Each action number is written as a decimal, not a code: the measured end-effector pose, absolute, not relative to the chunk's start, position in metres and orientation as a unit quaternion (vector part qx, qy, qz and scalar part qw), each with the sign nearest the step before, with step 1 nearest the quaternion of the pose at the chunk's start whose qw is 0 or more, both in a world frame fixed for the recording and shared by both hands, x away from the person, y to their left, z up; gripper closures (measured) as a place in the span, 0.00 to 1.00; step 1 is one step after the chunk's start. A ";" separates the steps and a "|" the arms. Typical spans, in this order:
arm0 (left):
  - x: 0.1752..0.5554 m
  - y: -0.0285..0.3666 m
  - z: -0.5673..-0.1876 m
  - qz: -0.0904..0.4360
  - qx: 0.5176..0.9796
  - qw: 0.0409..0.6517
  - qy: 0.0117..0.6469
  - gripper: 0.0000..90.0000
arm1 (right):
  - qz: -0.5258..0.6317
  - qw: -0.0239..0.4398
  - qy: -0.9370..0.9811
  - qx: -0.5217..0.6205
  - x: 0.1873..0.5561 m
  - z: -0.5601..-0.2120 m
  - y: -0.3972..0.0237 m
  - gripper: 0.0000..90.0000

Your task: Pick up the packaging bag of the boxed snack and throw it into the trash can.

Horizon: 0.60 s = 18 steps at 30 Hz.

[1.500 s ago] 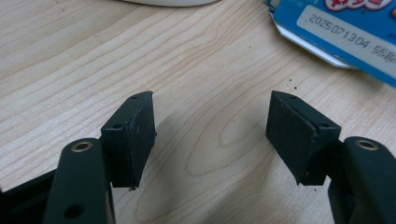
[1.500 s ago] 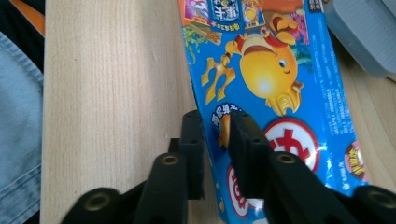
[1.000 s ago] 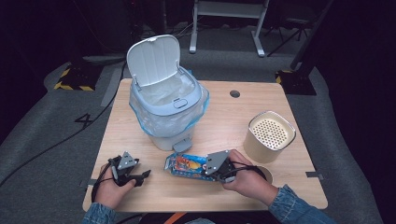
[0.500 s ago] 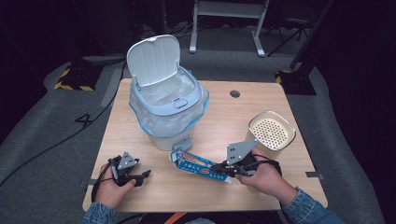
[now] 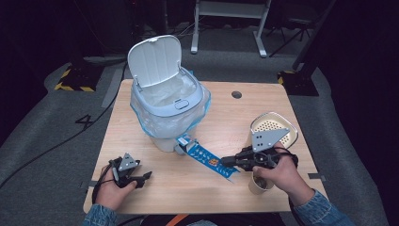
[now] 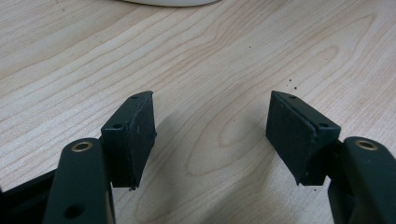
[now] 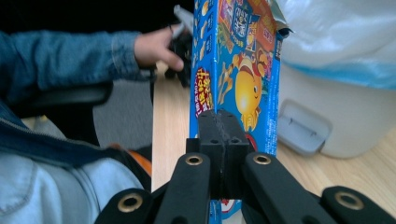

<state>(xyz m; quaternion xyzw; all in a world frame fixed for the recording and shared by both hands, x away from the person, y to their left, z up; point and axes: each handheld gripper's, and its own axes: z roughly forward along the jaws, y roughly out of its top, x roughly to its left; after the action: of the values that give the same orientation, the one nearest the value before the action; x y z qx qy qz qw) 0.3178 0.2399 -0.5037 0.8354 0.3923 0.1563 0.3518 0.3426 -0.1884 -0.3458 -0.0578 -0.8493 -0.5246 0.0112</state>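
Right gripper first: its two black jaws are pressed together, pinching a blue snack packet by its near-right end. In the right gripper view the packet stands straight up out of the clamped jaws, printed with an orange cartoon creature and little snacks. From above, that single packet stretches away from the gripper toward the far left, held off the table, its far tip close to the base of the bin.

One bin on the table: a white pedal-style waste bin, lid tipped up and open, a clear liner bag folded over its rim. It sits on the far-left part of the wooden table.

Just right of the right hand, one round cream container with a perforated top, and one small paper cup right beneath the hand at the near edge.

Over on the near left, the left gripper rests low on the table, well apart from the packet. Its jaws are spread with bare wood between the pads.
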 end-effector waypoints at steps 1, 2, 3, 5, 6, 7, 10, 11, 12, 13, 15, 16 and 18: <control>0.318 0.240 -0.504 0.156 0.835 0.352 0.392 0.37 | -0.531 0.012 -0.845 -0.059 0.343 -0.345 -0.190 1.00; 0.318 0.240 -0.504 0.157 0.835 0.353 0.392 0.37 | -0.538 0.015 -0.840 -0.060 0.344 -0.343 -0.192 1.00; 0.318 0.240 -0.504 0.156 0.834 0.354 0.393 0.37 | -0.546 0.017 -0.836 -0.060 0.345 -0.342 -0.193 1.00; 0.319 0.240 -0.504 0.154 0.833 0.355 0.395 0.37 | -0.560 0.019 -0.826 -0.059 0.346 -0.338 -0.197 1.00; 0.319 0.240 -0.504 0.155 0.834 0.354 0.393 0.37 | -0.565 0.019 -0.823 -0.060 0.347 -0.337 -0.199 1.00; 0.319 0.240 -0.504 0.155 0.834 0.354 0.393 0.37 | -0.565 0.019 -0.823 -0.060 0.347 -0.337 -0.199 1.00; 0.319 0.239 -0.504 0.155 0.834 0.354 0.394 0.37 | -0.579 0.015 -0.813 -0.064 0.351 -0.330 -0.205 1.00; 0.319 0.240 -0.504 0.156 0.834 0.354 0.393 0.37 | -0.582 0.015 -0.810 -0.062 0.352 -0.328 -0.206 1.00; 0.319 0.240 -0.504 0.156 0.834 0.353 0.393 0.37 | -0.587 0.015 -0.807 -0.063 0.353 -0.326 -0.207 1.00; 0.319 0.240 -0.504 0.156 0.834 0.353 0.393 0.37 | -0.592 0.014 -0.804 -0.062 0.354 -0.324 -0.208 1.00; 0.319 0.240 -0.504 0.155 0.834 0.354 0.394 0.38 | -0.600 0.014 -0.798 -0.060 0.357 -0.319 -0.209 1.00; 0.319 0.240 -0.504 0.155 0.834 0.354 0.395 0.38 | -0.603 0.014 -0.796 -0.058 0.358 -0.317 -0.209 1.00; 0.319 0.240 -0.504 0.155 0.833 0.355 0.395 0.38 | -0.608 0.012 -0.792 -0.055 0.360 -0.313 -0.210 1.00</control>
<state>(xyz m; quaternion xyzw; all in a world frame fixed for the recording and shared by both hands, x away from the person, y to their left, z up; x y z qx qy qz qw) 0.3194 0.2401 -0.5039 0.8333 0.3949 0.1545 0.3546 0.3597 -0.2096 -0.3128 -0.0554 -0.7921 -0.6077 0.0124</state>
